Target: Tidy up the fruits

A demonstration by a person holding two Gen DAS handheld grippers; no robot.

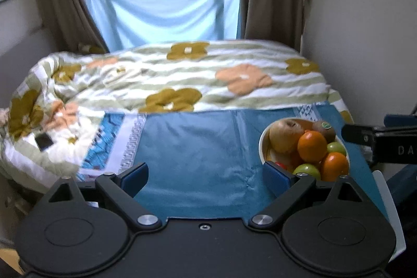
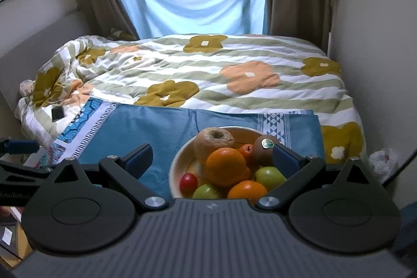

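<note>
A: Two claws, both spread wide. Left gripper (image 1: 206, 175) empty, only blue cloth (image 1: 198, 147) between the pads. Right gripper (image 2: 212, 160) likewise gaping, gripping nothing, hanging above the bowl (image 2: 175, 168) without touching.

B: And the fruit?

A: All piled in that white bowl, on the cloth at the bed's foot. From the right wrist, dead ahead at twelve; from the left wrist, out at two o'clock. On top: a brownish apple (image 2: 212, 141), a large orange (image 2: 226, 166), a stickered kiwi (image 2: 264, 149). Lower down: green apples (image 2: 269, 177), a second orange (image 2: 247, 189), something small and red (image 2: 188, 183).

B: Anything in the way?

A: Rumpled flowered duvet (image 2: 208, 74) beyond at twelve, a dark phone (image 2: 57, 113) on it at ten. Wall close at three. Flat bare cloth toward nine of the bowl.
</note>
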